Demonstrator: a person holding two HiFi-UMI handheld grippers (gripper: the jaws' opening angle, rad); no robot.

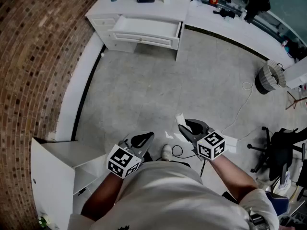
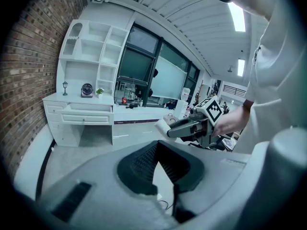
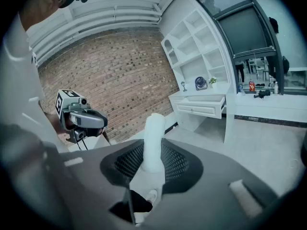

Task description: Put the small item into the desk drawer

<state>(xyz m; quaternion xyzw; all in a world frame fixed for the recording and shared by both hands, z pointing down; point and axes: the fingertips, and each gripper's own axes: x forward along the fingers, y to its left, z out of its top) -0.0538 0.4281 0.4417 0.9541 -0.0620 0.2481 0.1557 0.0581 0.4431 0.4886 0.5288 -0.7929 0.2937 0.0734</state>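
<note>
Standing well back from the desk, the person holds both grippers out in front of the body at about waist height, each tilted a little below level and aimed across the grey floor toward the far side. At the left edge runs a brick wall, and a white shelf unit stands at the near left, just beside the person's left arm.

The left forearm reaches forward from the white shirt, and the left gripper sits closer to the body than the other. In the left gripper view its dark ribbed pads meet at the tips, with only floor showing through the gap behind them, so it is closed and carries nothing.

To its right, the right forearm stretches slightly farther ahead. The right gripper clamps the small item, a pale cylinder-like piece that stands up between the pads and sticks out past the jaw tips in the right gripper view. The two grippers are near each other but not touching.

The desk drawer is pulled open at the far side, left of centre, well apart from the held item. Small ornaments stand on the desk top above it. A thin cable trails over the floor at the right, a round wastebasket stands at the far right, and a dark office chair sits at the near right.
</note>
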